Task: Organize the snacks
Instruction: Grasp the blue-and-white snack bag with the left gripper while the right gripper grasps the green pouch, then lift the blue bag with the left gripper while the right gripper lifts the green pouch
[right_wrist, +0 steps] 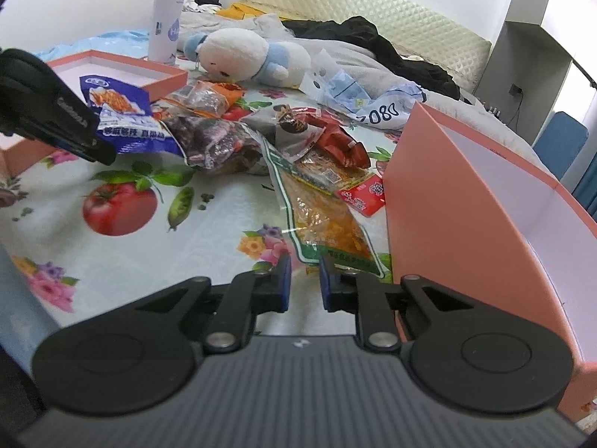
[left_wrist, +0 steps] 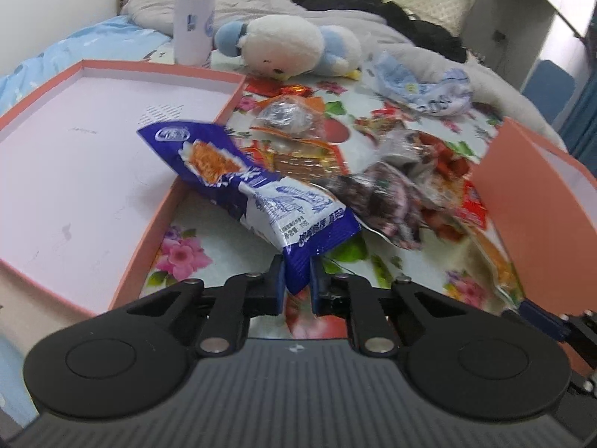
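Fingers of the left gripper [left_wrist: 297, 280] pinched on the bottom corner of the blue snack packet [left_wrist: 246, 183], its far end hanging over the rim of the pink tray [left_wrist: 168, 205] up and left. Right gripper [right_wrist: 305, 280] narrowed around the edge of the orange snack bag [right_wrist: 324, 224], grip uncertain. Likely slip from so thin a corner hold.
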The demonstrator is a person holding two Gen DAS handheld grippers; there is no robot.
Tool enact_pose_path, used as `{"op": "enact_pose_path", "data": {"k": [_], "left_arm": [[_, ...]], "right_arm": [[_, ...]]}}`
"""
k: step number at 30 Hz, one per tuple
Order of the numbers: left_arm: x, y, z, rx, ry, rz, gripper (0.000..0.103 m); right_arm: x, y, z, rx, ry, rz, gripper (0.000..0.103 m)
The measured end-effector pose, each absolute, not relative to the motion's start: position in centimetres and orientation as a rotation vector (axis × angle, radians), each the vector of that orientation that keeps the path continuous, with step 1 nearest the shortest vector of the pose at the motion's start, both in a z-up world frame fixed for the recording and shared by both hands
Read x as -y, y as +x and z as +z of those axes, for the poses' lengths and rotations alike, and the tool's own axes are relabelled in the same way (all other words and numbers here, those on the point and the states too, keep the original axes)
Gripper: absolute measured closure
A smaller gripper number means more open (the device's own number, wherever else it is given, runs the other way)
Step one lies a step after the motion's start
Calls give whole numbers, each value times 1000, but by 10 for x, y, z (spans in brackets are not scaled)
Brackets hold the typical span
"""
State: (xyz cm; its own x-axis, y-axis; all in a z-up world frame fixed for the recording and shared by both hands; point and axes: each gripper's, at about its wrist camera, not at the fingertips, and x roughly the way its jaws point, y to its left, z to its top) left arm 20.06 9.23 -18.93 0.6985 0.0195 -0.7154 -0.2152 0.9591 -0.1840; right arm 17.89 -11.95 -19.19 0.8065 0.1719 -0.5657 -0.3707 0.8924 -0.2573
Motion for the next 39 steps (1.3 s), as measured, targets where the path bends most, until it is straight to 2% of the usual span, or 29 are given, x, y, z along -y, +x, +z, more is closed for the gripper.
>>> {"op": "enact_pose_path", "data": {"k": [14, 23, 26, 27, 28, 29, 30, 31, 32, 34, 39], "left_arm": [[-54, 119, -153, -803, -310, -4, 89], [-49, 67, -143, -872, -338, -36, 88], [-56, 57, -143, -894, -369, -18, 85], [-59, 55, -144, -910, -388, -7, 74], [-63, 53, -145, -924, -402, 6, 57], [-66, 52, -146, -943, -417, 33, 47], [-69, 52, -146, -949, -428, 57, 35], [-72, 50, -144, -936, -439, 67, 32], [-75, 49, -142, -928, -447, 71, 31], [-78, 49, -138, -913, -450, 74, 30], [-75, 58, -126, -865, -432, 62, 29]], "right_arm": [[130, 119, -171, -588, -360, 404, 88], [147, 87, -156, -673, -305, 476, 89], [149, 83, -153, -684, -296, 512, 87], [149, 84, -153, -692, -289, 526, 87], [150, 86, -154, -707, -278, 538, 87], [151, 88, -155, -720, -265, 550, 87], [151, 90, -156, -734, -256, 560, 85], [151, 92, -157, -753, -244, 576, 80], [152, 94, -158, -765, -232, 588, 77], [153, 97, -157, -773, -208, 601, 62], [159, 99, -151, -728, -144, 627, 36]]}}
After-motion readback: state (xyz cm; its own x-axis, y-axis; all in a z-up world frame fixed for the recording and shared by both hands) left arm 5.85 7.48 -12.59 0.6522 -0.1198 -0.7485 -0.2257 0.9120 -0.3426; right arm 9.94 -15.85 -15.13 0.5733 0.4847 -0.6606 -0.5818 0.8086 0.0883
